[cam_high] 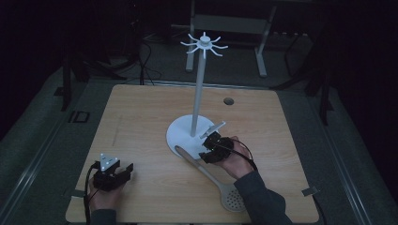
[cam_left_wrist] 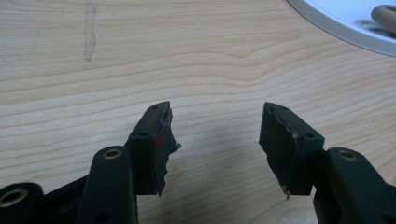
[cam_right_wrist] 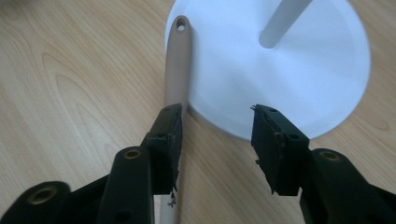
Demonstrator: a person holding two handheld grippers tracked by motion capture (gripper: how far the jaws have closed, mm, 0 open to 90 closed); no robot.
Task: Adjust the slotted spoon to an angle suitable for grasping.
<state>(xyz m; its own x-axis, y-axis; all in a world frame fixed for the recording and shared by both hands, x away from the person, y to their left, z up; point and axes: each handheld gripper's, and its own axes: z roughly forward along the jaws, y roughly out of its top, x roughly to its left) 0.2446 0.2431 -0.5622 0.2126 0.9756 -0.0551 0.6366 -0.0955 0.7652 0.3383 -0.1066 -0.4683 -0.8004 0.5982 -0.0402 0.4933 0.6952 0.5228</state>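
Observation:
A white stand (cam_high: 200,89) with a round base (cam_high: 180,136) and hooks on top rises mid-table. A beige slotted spoon (cam_high: 211,177) lies diagonally, its handle tip on the base and its perforated head near the front edge. My right gripper (cam_high: 206,151) hovers open over the base's near rim. In the right gripper view the spoon handle (cam_right_wrist: 178,65) runs beside and under the left jaw, with nothing between the jaws of that gripper (cam_right_wrist: 215,116). My left gripper (cam_high: 123,171) rests open at the front left; its own view shows this left gripper (cam_left_wrist: 215,123) over bare wood.
The wooden table (cam_high: 141,122) has a small round grommet hole (cam_high: 228,101) at the back right. Dark floor, cables and a metal frame lie beyond the far edge. The base's rim (cam_left_wrist: 336,28) and the spoon's tip (cam_left_wrist: 385,16) show in the left gripper view.

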